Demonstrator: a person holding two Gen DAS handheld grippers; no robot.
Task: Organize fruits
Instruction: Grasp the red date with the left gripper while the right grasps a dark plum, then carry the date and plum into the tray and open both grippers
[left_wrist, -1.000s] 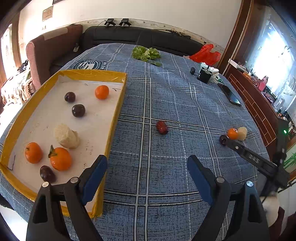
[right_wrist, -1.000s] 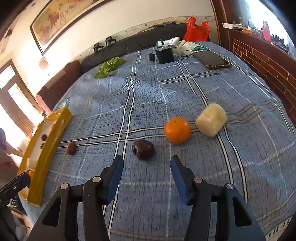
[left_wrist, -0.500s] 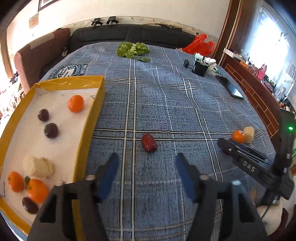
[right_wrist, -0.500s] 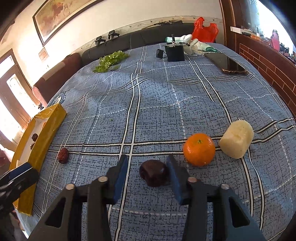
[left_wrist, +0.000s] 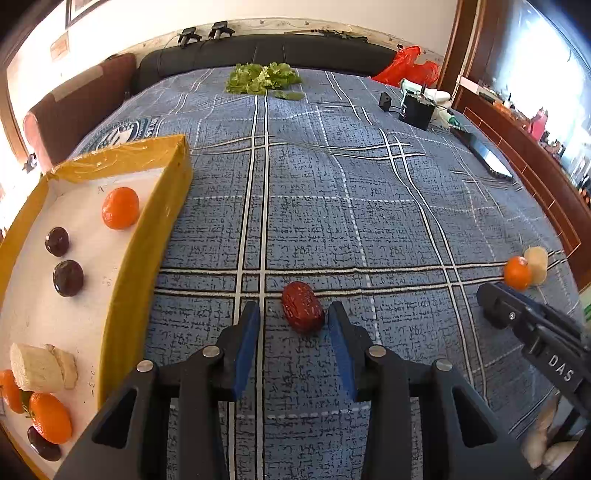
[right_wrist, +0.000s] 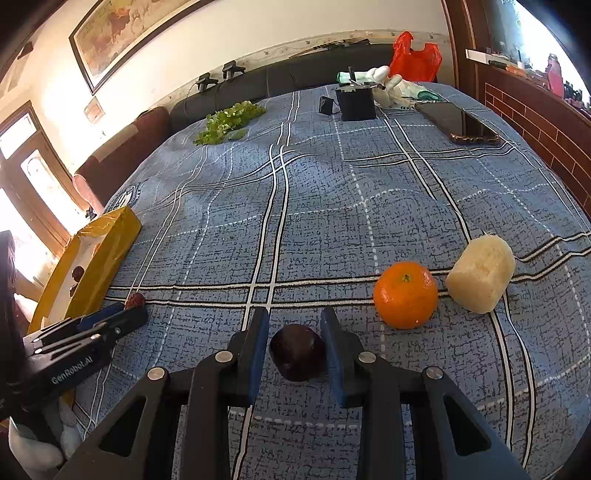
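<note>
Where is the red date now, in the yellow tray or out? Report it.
Out. The red date lies on the blue cloth, right of the yellow tray.

Left wrist view: the yellow tray (left_wrist: 159, 221) runs off the left and bottom edges, cropping one orange (left_wrist: 9, 391) and a dark fruit (left_wrist: 42, 448). The right gripper's (left_wrist: 491, 301) fingertips hide whatever lies between them. Right wrist view: the tray's near wall (right_wrist: 99, 262) masks most of its contents; the red date (right_wrist: 135, 301) is partly covered by the left gripper (right_wrist: 122, 314).
</note>
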